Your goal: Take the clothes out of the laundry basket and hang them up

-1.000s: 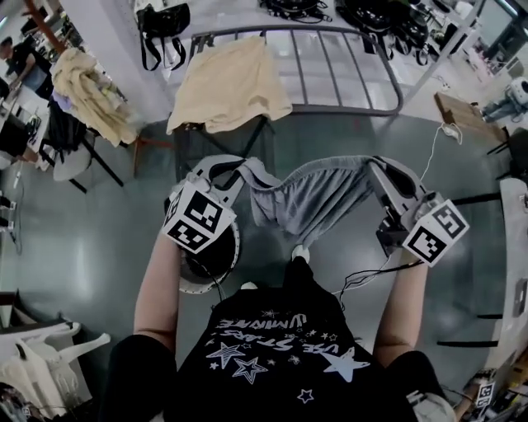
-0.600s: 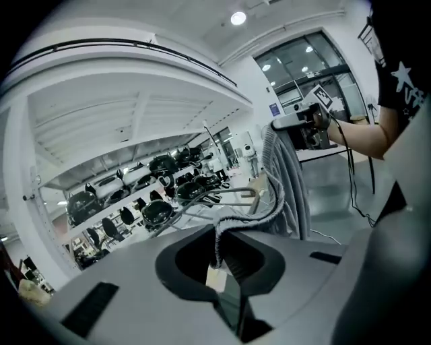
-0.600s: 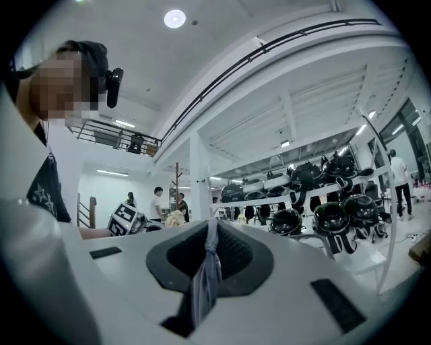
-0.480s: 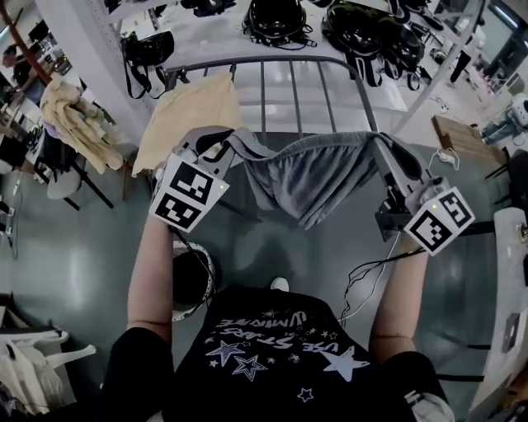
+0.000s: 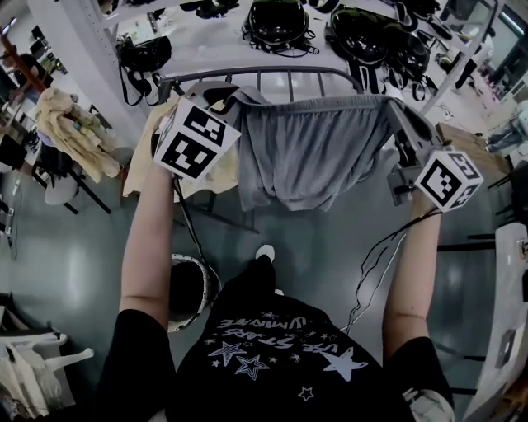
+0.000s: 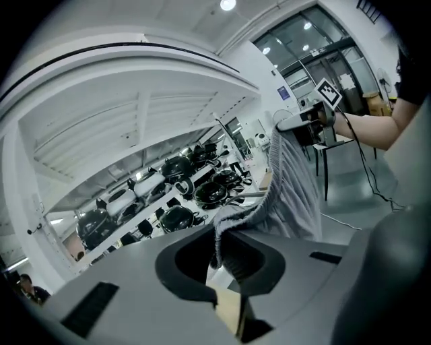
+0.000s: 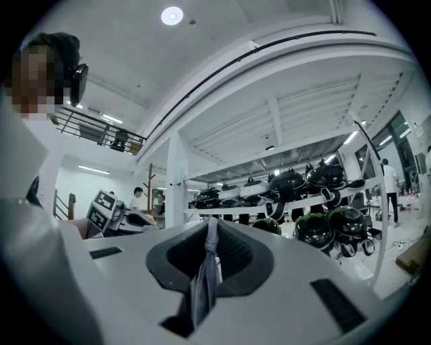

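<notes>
A pair of grey shorts (image 5: 309, 152) hangs stretched by its waistband between my two grippers, just in front of the grey metal drying rack (image 5: 280, 74). My left gripper (image 5: 224, 96) is shut on the waistband's left end, and the pinched cloth shows between its jaws (image 6: 219, 237). My right gripper (image 5: 394, 109) is shut on the right end, with a fold of grey fabric (image 7: 209, 259) clamped in it. The shorts (image 6: 291, 176) run off toward the right gripper (image 6: 304, 121) in the left gripper view. The laundry basket (image 5: 208, 290) stands on the floor below my left arm.
A beige garment (image 5: 139, 169) lies over the rack's left side, partly behind my left gripper. Black helmets (image 5: 276, 16) fill a white shelf beyond the rack. A chair draped with pale clothes (image 5: 70, 132) stands at the left. A cable (image 5: 371, 264) dangles from my right gripper.
Both grippers have risen and moved forward toward the rack, carrying the shorts. The waistband is pulled straighter now, and the basket has dropped back beneath my left arm.
</notes>
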A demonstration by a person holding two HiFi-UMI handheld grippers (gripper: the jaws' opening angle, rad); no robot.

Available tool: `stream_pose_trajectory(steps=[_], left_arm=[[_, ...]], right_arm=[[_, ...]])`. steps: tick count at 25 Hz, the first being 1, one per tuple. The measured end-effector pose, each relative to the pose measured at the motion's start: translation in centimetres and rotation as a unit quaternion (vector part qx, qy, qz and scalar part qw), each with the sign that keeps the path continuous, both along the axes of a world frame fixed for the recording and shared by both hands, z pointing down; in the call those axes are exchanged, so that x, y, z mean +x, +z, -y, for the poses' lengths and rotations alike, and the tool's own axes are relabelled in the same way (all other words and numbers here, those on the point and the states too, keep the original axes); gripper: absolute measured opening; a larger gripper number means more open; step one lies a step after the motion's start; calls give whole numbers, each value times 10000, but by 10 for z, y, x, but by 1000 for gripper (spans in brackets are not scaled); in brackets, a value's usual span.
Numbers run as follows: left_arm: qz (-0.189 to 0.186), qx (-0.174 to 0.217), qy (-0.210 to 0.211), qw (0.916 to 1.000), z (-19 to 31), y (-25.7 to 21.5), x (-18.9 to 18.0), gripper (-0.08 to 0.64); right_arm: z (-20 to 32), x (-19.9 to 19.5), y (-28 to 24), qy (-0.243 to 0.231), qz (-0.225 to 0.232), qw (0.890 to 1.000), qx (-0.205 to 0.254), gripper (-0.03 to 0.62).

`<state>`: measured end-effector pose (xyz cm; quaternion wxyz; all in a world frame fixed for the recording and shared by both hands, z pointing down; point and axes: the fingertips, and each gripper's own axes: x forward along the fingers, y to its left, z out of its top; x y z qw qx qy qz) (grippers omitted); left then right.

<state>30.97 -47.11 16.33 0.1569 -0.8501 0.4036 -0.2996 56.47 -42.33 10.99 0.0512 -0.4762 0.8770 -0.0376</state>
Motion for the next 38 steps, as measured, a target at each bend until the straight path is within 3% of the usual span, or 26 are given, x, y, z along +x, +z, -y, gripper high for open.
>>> stream_pose_trajectory(steps=[7, 21, 27, 34, 38], left_arm=[[188, -170, 177, 9995, 81, 15, 19, 44], [327, -494, -77, 9982, 251, 43, 9, 44], [566, -1050, -63, 9928, 285, 104, 10, 44], [1134, -1606, -96, 9804, 305, 177, 9, 44], [1265, -1809, -114, 9753, 309, 200, 11, 44]], right_arm=[[90, 29, 14, 611, 113, 9976, -301, 32], [274, 19, 35, 804, -83, 9938, -765, 32], [313, 17, 90, 799, -380, 9871, -1335, 32], [339, 16, 166, 731, -801, 9737, -2005, 34], [345, 20, 198, 662, -796, 9670, -2326, 38]])
